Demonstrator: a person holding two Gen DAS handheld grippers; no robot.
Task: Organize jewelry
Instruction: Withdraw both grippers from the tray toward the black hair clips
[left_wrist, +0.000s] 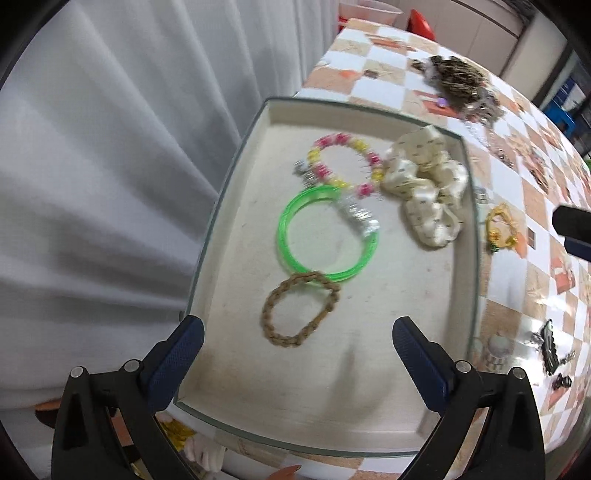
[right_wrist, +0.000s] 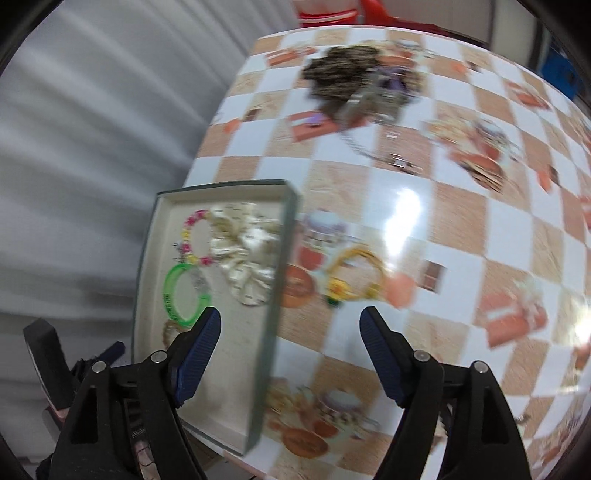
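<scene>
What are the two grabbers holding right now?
Nothing. The left gripper hangs open over the tray, and the right gripper is open above the table.

I see a counter (right_wrist: 406, 236) checkered in white and tan-orange squares with printed pictures. The tray (left_wrist: 236, 177) has a grey-green rim and a cream floor. In it lie a neon-green bangle (left_wrist: 291, 254), a tan braided bracelet (left_wrist: 273, 317) at its 6 o'clock, a pink-and-yellow beaded bracelet (left_wrist: 354, 147) at its 12 o'clock, and a cream satin scrunchie (left_wrist: 424, 184) at 2 o'clock. Outside sits a yellow bracelet (right_wrist: 354, 273). My fingers (left_wrist: 177, 354) wear dark-blue pads on black.
</scene>
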